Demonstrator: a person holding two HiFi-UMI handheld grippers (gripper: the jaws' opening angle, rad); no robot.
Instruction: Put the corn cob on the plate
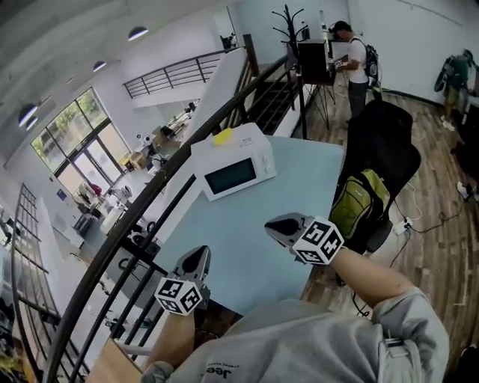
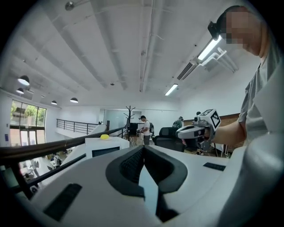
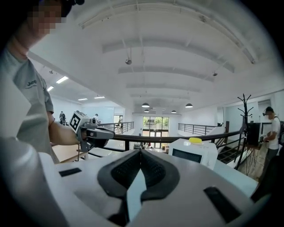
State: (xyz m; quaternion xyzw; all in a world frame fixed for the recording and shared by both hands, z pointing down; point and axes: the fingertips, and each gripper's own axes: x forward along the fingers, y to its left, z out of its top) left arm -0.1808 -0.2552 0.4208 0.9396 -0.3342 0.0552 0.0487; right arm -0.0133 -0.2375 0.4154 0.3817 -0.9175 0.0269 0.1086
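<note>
A yellow object (image 1: 223,136), possibly the corn cob, lies on top of a white microwave (image 1: 233,168) at the far end of the light blue table (image 1: 299,172). It also shows as a yellow lump (image 2: 104,137) in the left gripper view and as a yellow lump (image 3: 195,140) in the right gripper view. No plate is in view. My left gripper (image 1: 198,256) hovers over the table's near edge, shut and empty (image 2: 143,149). My right gripper (image 1: 274,227) hangs over the near right of the table, shut with nothing in it (image 3: 140,151). Each gripper view shows the other gripper beside it.
A black chair (image 1: 393,149) with a green backpack (image 1: 359,202) stands at the table's right side. A dark railing (image 1: 150,202) runs along the table's left edge, with a drop beyond it. A person (image 1: 358,67) stands far back by a coat rack (image 1: 288,22).
</note>
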